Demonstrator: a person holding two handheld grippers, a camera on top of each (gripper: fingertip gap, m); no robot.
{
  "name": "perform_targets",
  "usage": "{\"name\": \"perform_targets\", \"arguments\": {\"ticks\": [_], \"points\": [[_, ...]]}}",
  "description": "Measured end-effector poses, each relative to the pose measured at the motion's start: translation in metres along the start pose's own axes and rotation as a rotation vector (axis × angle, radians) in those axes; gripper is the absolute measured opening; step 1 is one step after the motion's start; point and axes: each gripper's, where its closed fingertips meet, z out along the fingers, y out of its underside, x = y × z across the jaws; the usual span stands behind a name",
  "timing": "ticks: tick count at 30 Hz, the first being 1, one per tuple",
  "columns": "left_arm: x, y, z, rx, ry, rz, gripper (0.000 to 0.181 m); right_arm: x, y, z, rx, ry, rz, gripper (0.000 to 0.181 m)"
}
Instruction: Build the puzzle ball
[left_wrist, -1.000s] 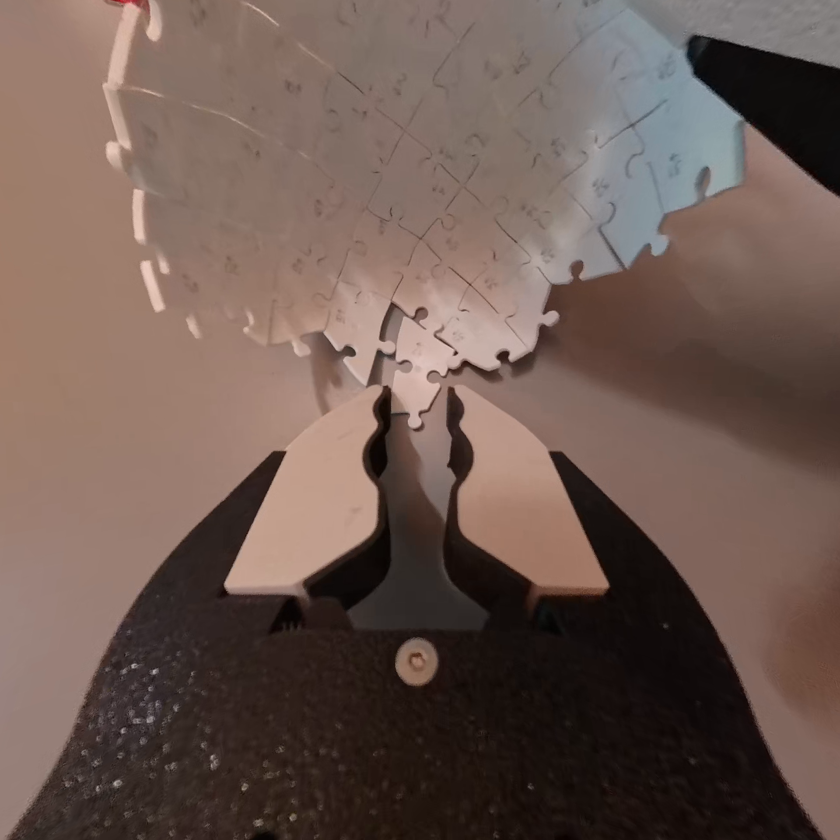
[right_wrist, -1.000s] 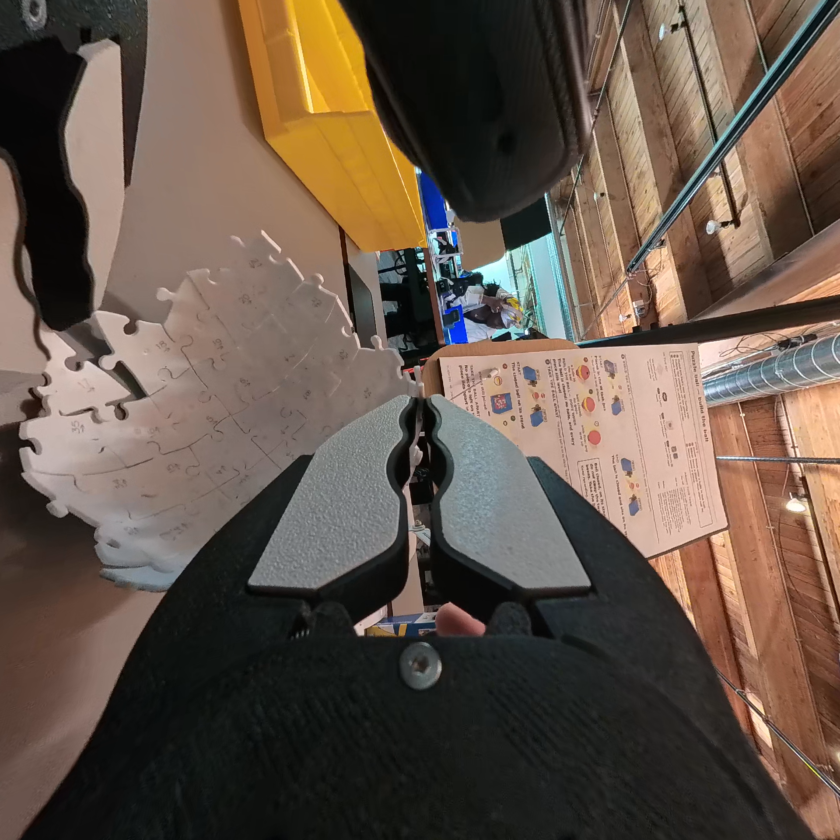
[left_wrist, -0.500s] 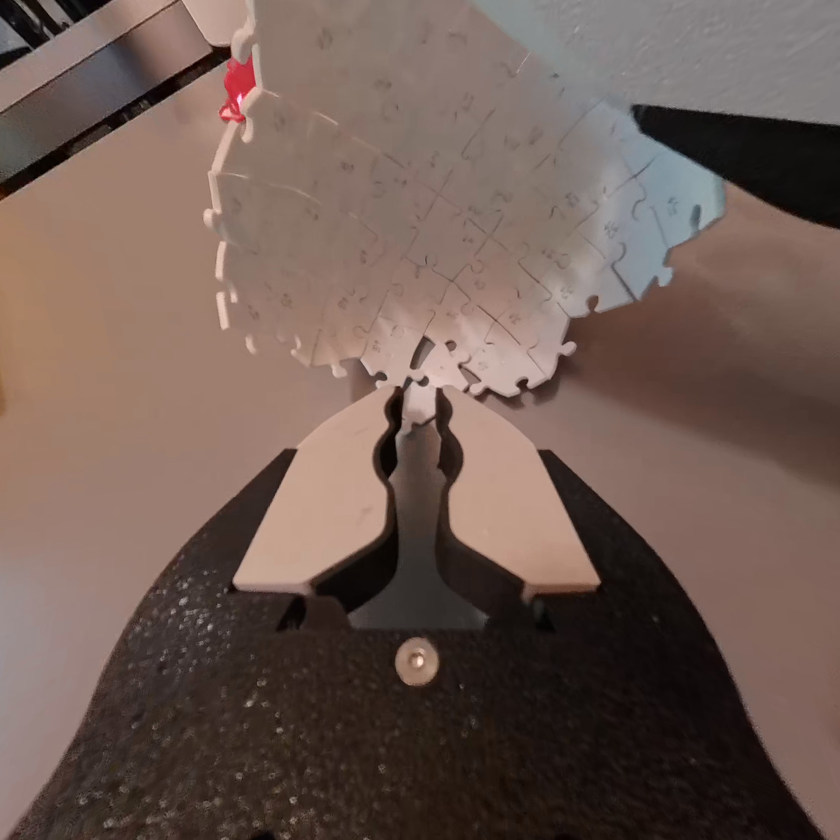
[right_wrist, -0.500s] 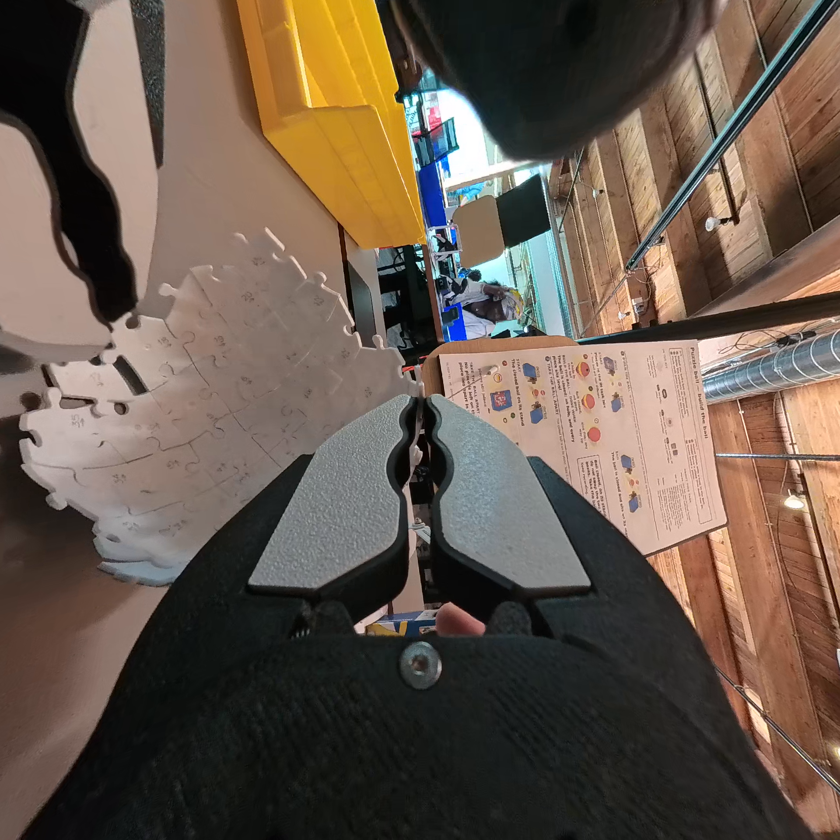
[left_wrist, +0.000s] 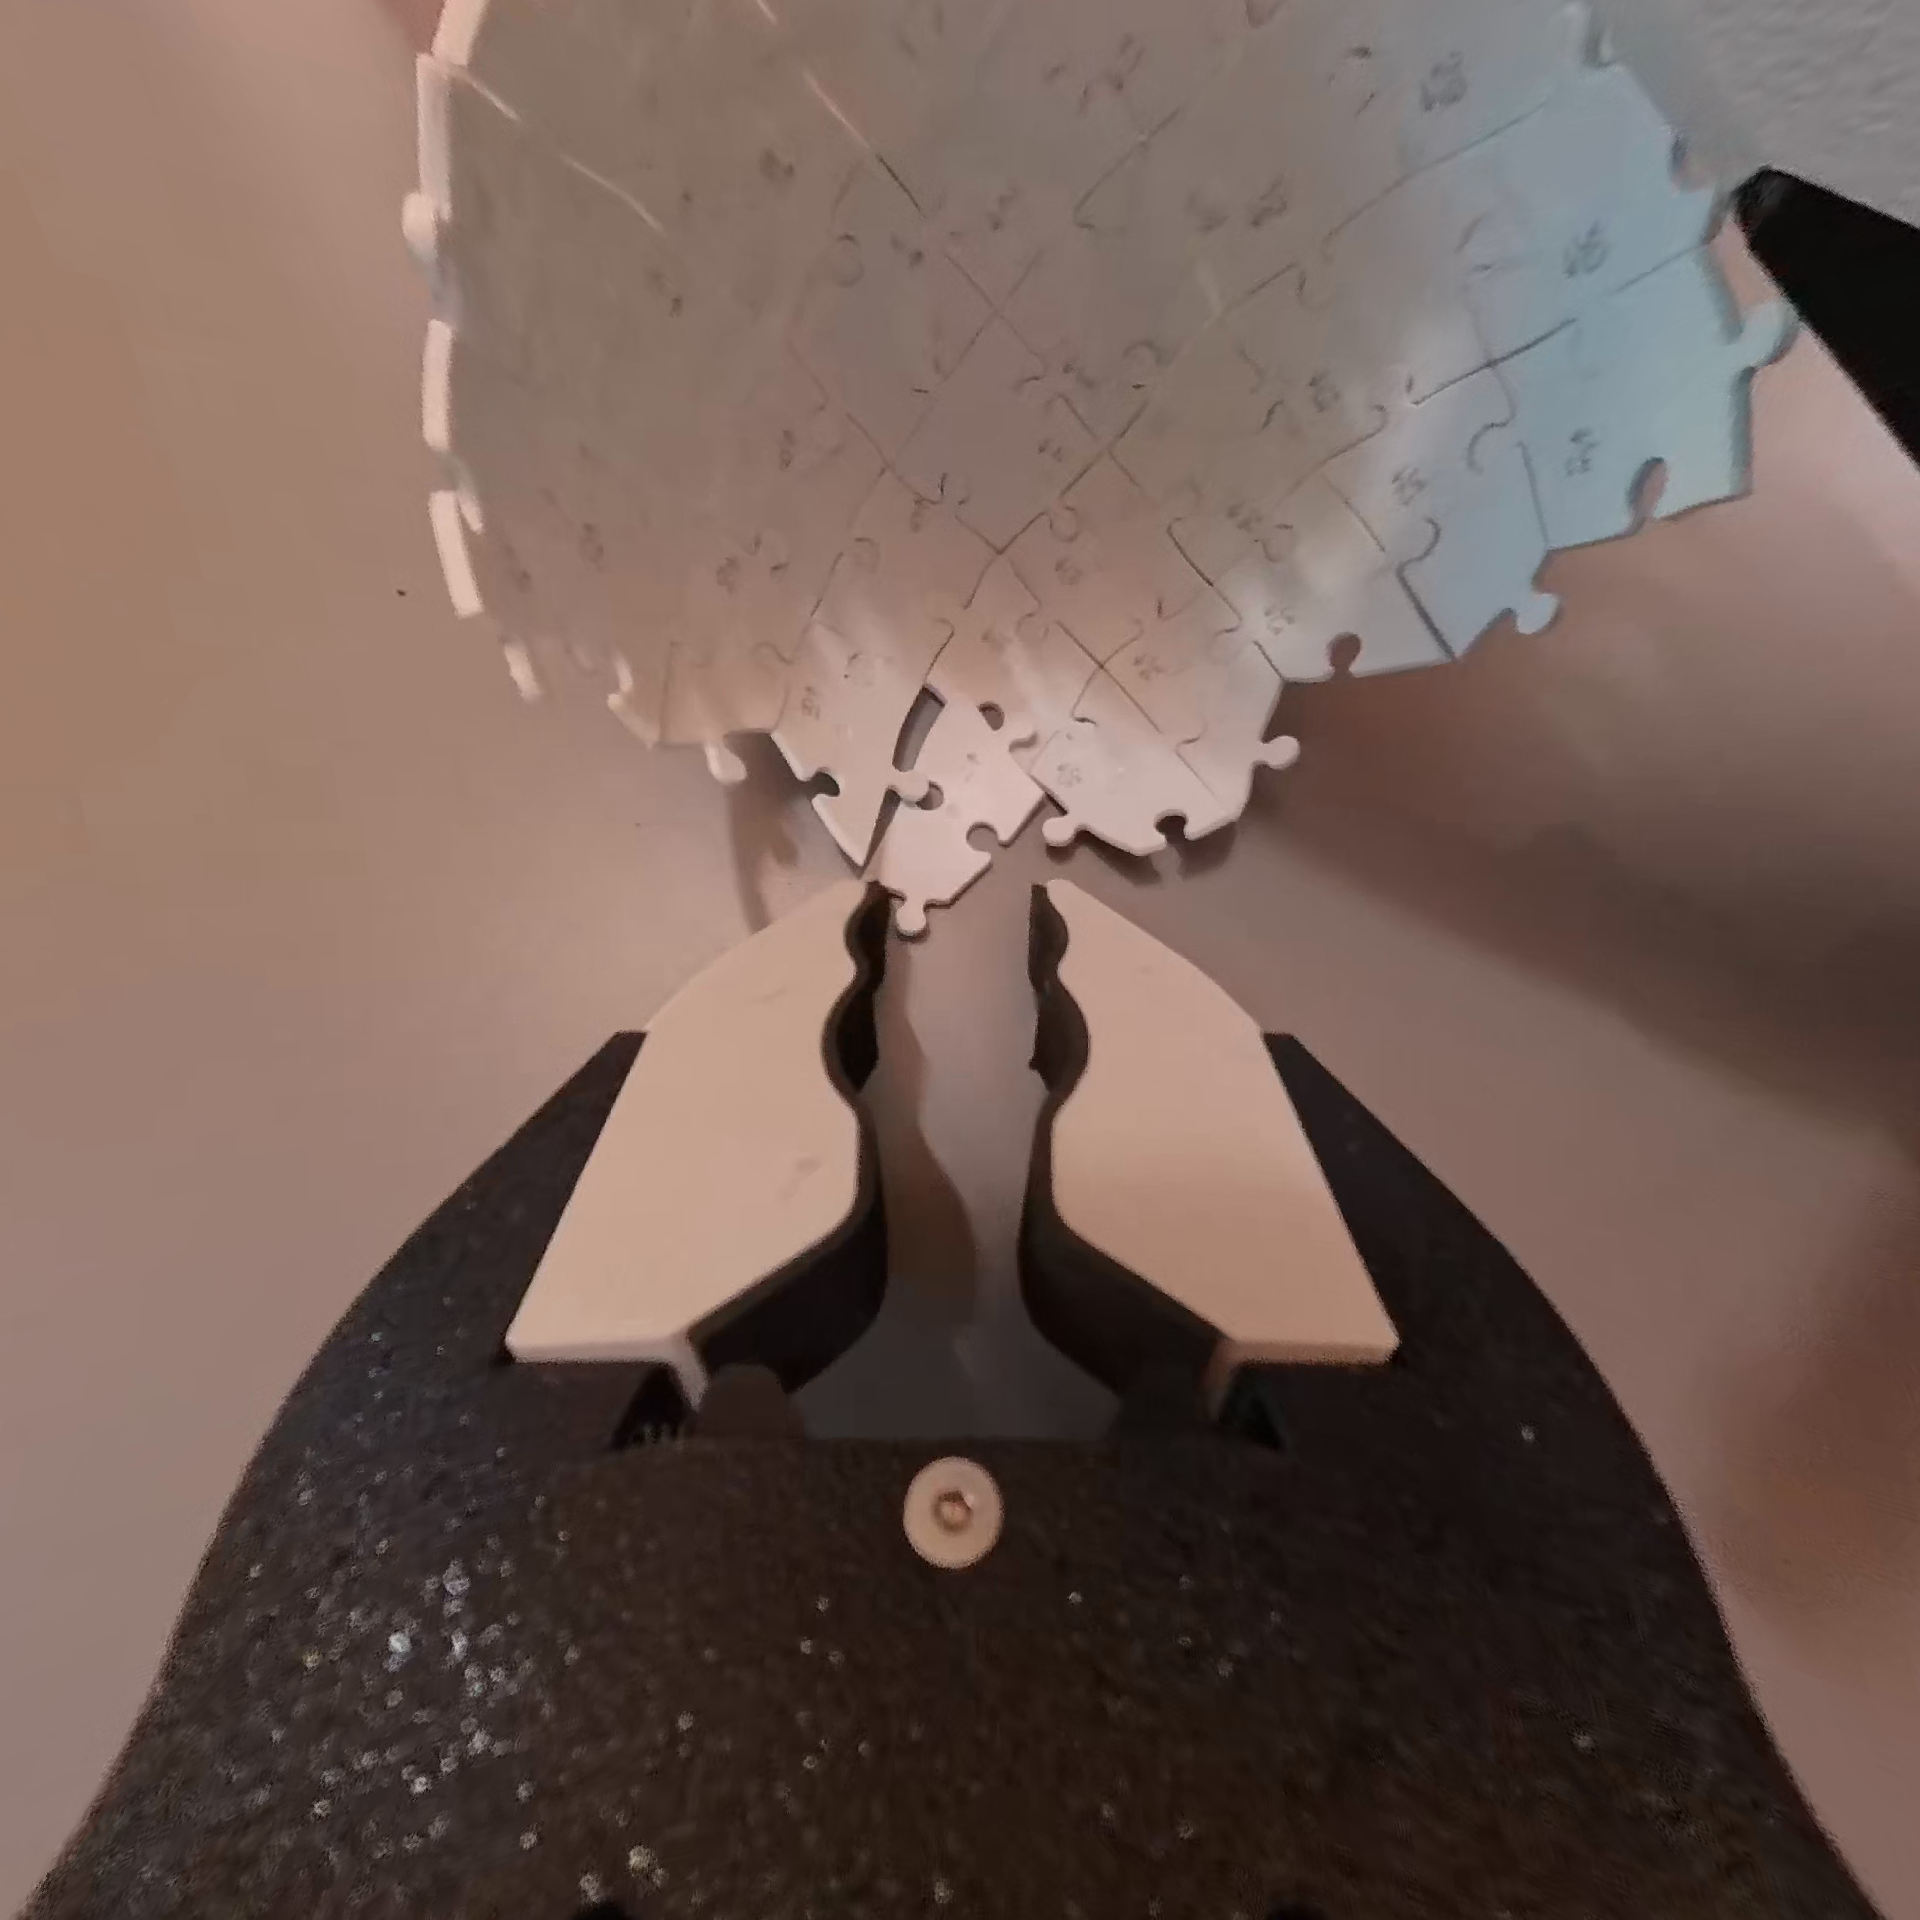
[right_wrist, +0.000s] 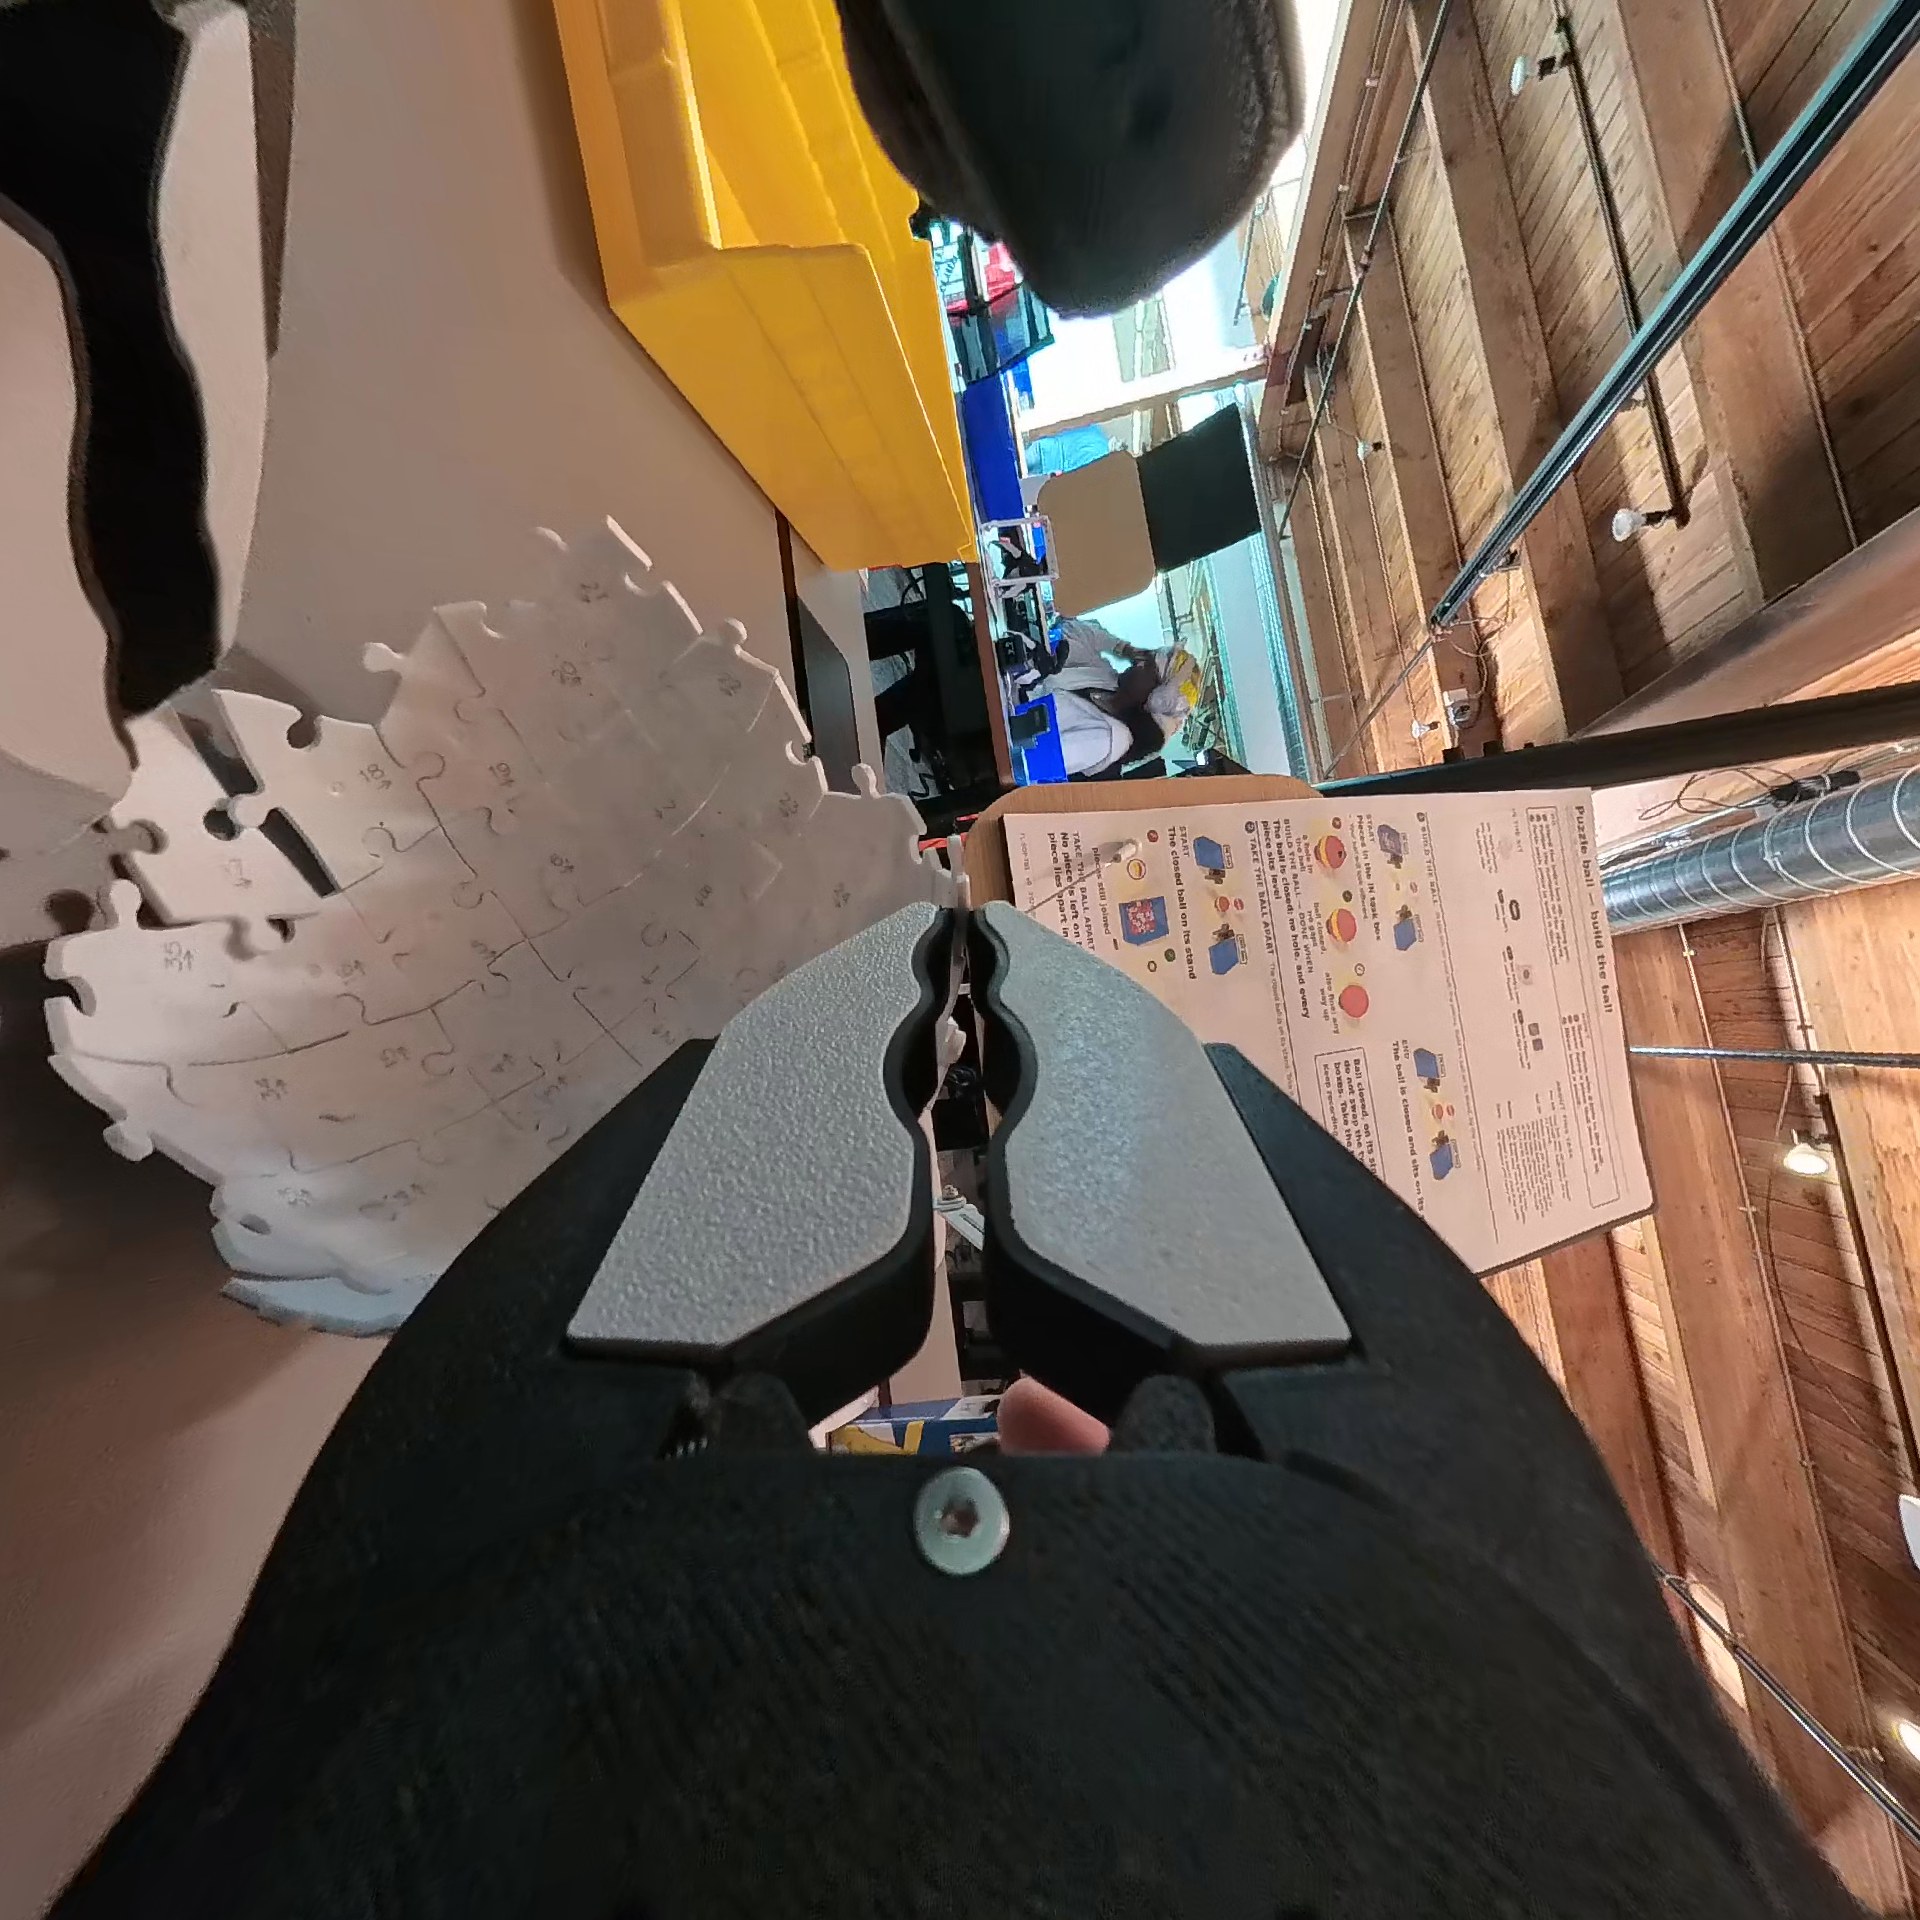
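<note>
Beige counter below | left hand-held gripper spread, half-seated loose piece just ahead at shell's lower edge | right hand-held gripper pinching puzzle shell rim | thin, light, joints fragile: hold edges | pieces and instruction sheet carry print.

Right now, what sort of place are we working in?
Probably a workshop or lab in a warehouse-style hall: exposed wooden ceiling, metal duct, yellow bin on the table, other workstations behind.
</note>
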Motion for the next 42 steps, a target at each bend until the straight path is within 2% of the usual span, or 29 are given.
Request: {"name": "perform_targets", "arguments": {"ticks": [4, 13, 18, 22, 26, 28, 30, 33, 37, 40, 42], "points": [[0.002, 0.000, 0.000, 0.006, 0.008, 0.011, 0.017, 0.000, 0.000, 0.000, -0.001, 0.001, 0.001, 0.003], [0.005, -0.013, -0.007, 0.094, -0.006, 0.052, 0.018, 0.000, -0.001, 0.000, 0.000, 0.004, -0.014, 0.003], [-0.007, -0.023, -0.007, 0.139, -0.094, 0.190, 0.008, -0.001, -0.003, -0.001, 0.003, 0.014, -0.036, 0.003], [-0.017, -0.020, -0.008, 0.123, -0.176, 0.242, 0.009, -0.001, -0.006, -0.002, 0.001, 0.017, -0.097, 0.003], [-0.031, -0.051, -0.040, 0.358, -0.249, 0.211, 0.017, -0.002, -0.012, -0.004, 0.008, 0.017, -0.147, 0.003], [-0.042, -0.067, -0.053, 0.423, -0.269, 0.253, 0.029, -0.002, -0.014, -0.003, 0.009, 0.020, -0.161, 0.003], [-0.048, -0.082, -0.062, 0.414, -0.261, 0.327, 0.032, -0.002, -0.016, -0.003, 0.014, 0.019, -0.163, 0.003], [-0.043, -0.102, -0.067, 0.381, -0.172, 0.456, 0.036, -0.002, -0.016, -0.002, 0.008, 0.018, -0.172, 0.003], [-0.043, -0.109, -0.048, 0.269, -0.119, 0.695, 0.033, -0.002, -0.015, -0.002, -0.003, 0.019, -0.166, 0.003], [-0.039, -0.103, -0.028, 0.213, -0.037, 0.754, 0.028, -0.002, -0.016, -0.002, -0.009, 0.019, -0.159, 0.003], [-0.041, -0.096, -0.018, 0.172, -0.028, 0.756, 0.018, -0.003, -0.015, -0.001, -0.014, 0.019, -0.155, 0.003]]}}
